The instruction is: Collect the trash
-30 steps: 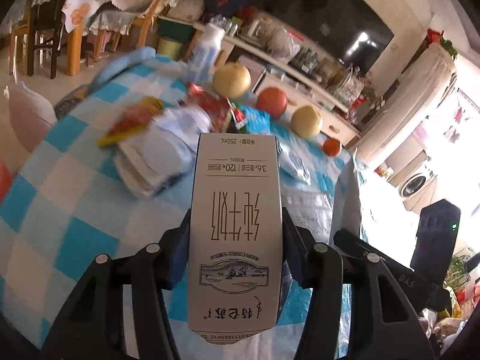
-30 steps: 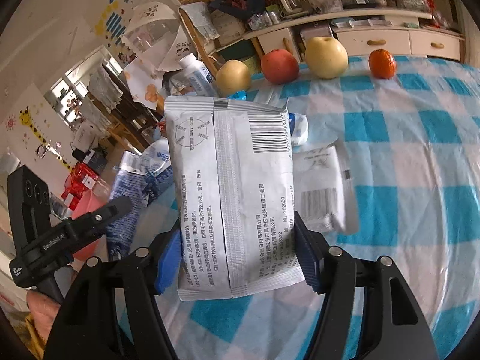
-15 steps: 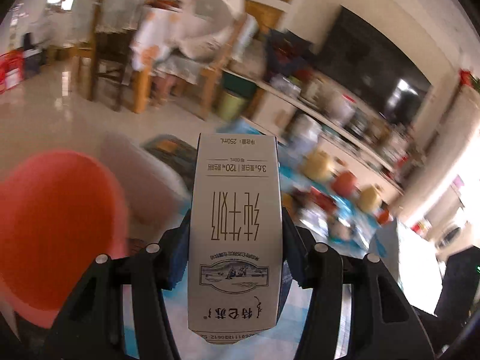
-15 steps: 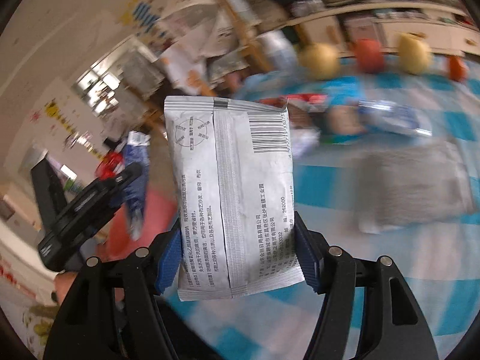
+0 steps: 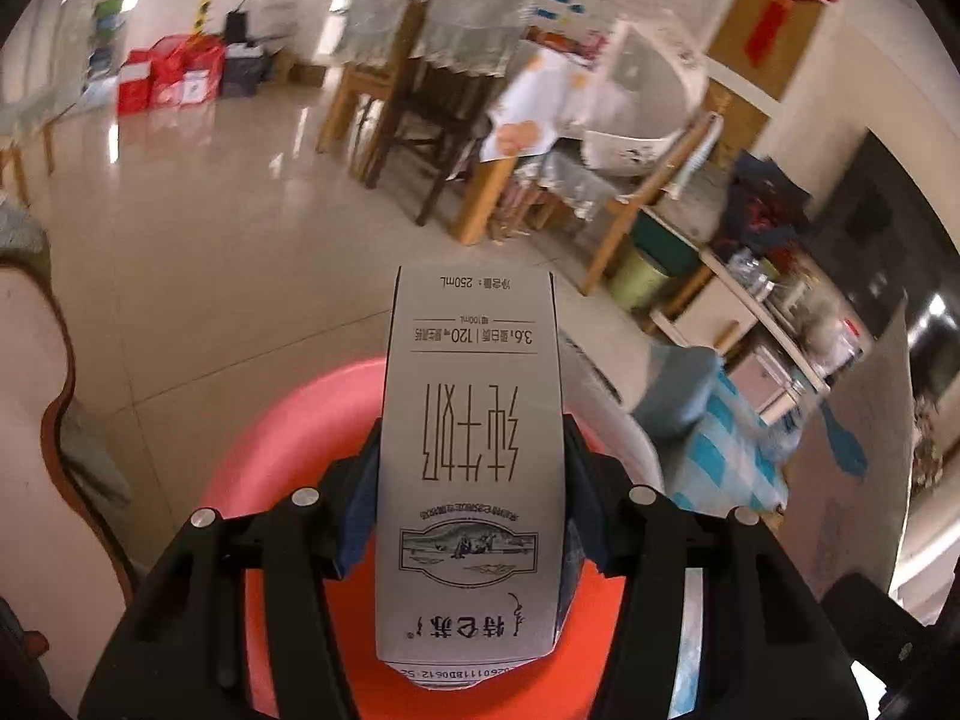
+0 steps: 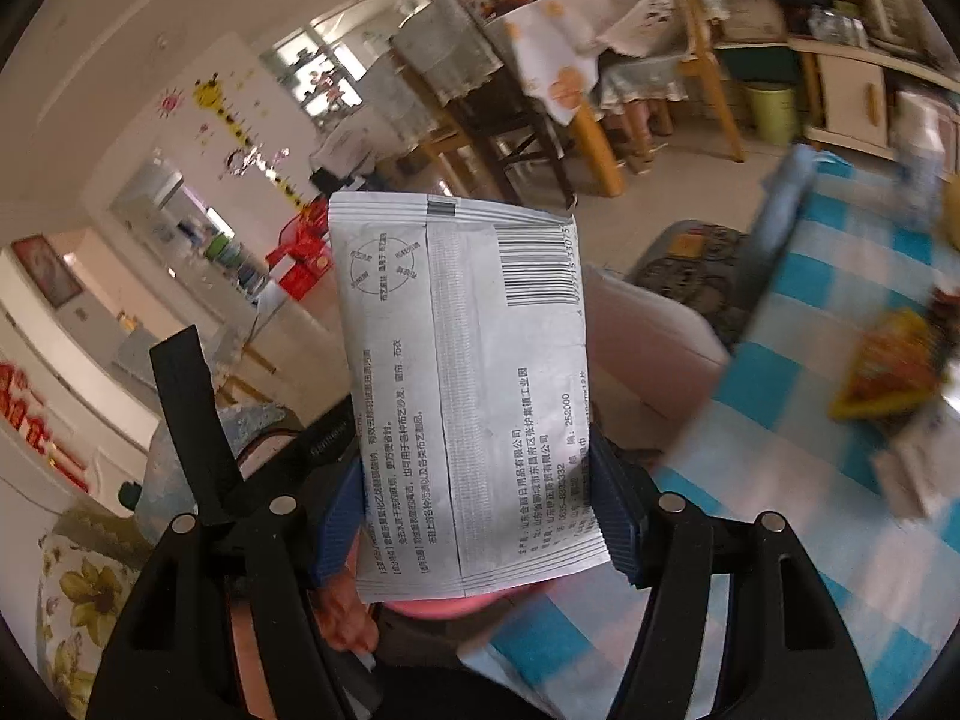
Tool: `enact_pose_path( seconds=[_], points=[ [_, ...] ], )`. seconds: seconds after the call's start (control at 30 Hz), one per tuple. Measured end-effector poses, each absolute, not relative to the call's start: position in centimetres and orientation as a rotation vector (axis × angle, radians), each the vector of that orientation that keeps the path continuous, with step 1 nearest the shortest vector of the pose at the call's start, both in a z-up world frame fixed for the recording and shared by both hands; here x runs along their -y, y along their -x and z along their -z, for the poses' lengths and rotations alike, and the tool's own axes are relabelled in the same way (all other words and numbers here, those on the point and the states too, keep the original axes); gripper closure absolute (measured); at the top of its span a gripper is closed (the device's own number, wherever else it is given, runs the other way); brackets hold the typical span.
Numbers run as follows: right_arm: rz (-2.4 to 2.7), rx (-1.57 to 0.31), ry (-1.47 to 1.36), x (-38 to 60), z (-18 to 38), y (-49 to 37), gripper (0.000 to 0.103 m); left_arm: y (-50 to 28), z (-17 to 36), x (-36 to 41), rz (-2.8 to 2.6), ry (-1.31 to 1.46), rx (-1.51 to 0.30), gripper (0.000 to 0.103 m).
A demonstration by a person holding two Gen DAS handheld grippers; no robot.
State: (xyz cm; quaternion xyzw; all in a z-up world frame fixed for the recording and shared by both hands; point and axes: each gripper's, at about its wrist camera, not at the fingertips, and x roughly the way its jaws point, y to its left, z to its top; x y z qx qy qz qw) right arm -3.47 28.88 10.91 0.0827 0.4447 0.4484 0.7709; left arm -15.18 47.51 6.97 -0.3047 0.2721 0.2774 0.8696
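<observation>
Milk carton point(image 5: 471, 468), white with upside-down printing, fills the centre of the left wrist view, clamped between the two blue-padded fingers of the left gripper point(image 5: 471, 504), which press on its long sides. Directly behind and below the carton, at the lower centre of the frame, is a round red bin point(image 5: 288, 450); the carton hangs over its opening. Pale tiled floor point(image 5: 198, 252) spreads across the upper left, wooden chairs point(image 5: 420, 120) draped with cloth stand at the upper centre, and a corner of the blue-and-white checked surface point(image 5: 714, 468) shows at the right, partly blurred.

In the right wrist view, the right gripper point(image 6: 480, 516) holds a flat grey-white packet point(image 6: 462, 384) with a barcode near its top right corner; the blue fingers close on its lower part from both sides and the packet stands upright in the middle of the frame. A sliver of pink-red rim, seemingly the same bin, shows just under the packet's lower edge. At the left centre, the black body of the other gripper is seen, with a bit of the person's hand point(image 6: 342, 612) below it at the bottom centre. The checked surface runs down the right side of this frame, carrying a blurred orange-and-yellow wrapper point(image 6: 888, 366) and some pale paper scraps point(image 6: 912, 474) near the right edge. A grey patterned seat cushion point(image 6: 696, 270) lies between the packet and the surface.
</observation>
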Motion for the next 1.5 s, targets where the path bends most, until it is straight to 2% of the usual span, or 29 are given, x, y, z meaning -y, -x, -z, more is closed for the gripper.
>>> enact_pose_path(
  seconds=[0.1, 0.13, 0.17, 0.2, 0.37, 0.5, 0.83, 0.97, 1.27, 1.5],
  points=[
    [-0.978, -0.986, -0.161, -31.3, -9.8, 2.8, 0.032, 15.4, -6.0, -49.1, -0.615, 0.677, -0.603, 0.047],
    [-0.975, -0.99, -0.161, -32.0, -9.2, 2.7, 0.025, 15.3, -5.7, -49.6, -0.632, 0.678, -0.621, 0.044],
    [-0.968, -0.993, -0.166, -32.1, -8.9, 2.5, 0.02, 15.3, -5.5, -49.8, -0.647, 0.672, -0.632, 0.031],
    [-0.961, -0.997, -0.173, -32.3, -8.7, 2.4, 0.019, 15.2, -5.4, -50.1, -0.673, 0.658, -0.644, 0.021],
    [-0.909, -0.976, -0.24, -30.3, -7.8, 2.3, 0.014, 15.7, -5.3, -50.9, -0.717, 0.66, -0.626, 0.019],
    [-0.83, -0.924, -0.202, -28.2, -7.8, 2.2, 0.014, 15.8, -5.8, -50.5, -0.713, 0.64, -0.58, 0.016],
    [-0.719, -0.891, -0.127, -23.1, -5.7, 4.2, 0.014, 15.1, -9.4, -45.0, -0.609, 0.395, -0.311, 0.01],
    [-0.699, -0.894, -0.128, -21.5, -5.2, 4.9, 0.008, 14.0, -10.4, -43.1, -0.543, 0.354, -0.296, 0.01],
    [-0.638, -0.877, -0.137, -18.3, -5.1, 5.8, 0.006, 12.2, -11.0, -40.2, -0.54, 0.272, -0.396, 0.01],
    [-0.615, -0.857, -0.141, -16.2, -4.9, 6.6, 0.006, 11.9, -10.7, -38.7, -0.502, 0.235, -0.395, 0.01]
  ],
)
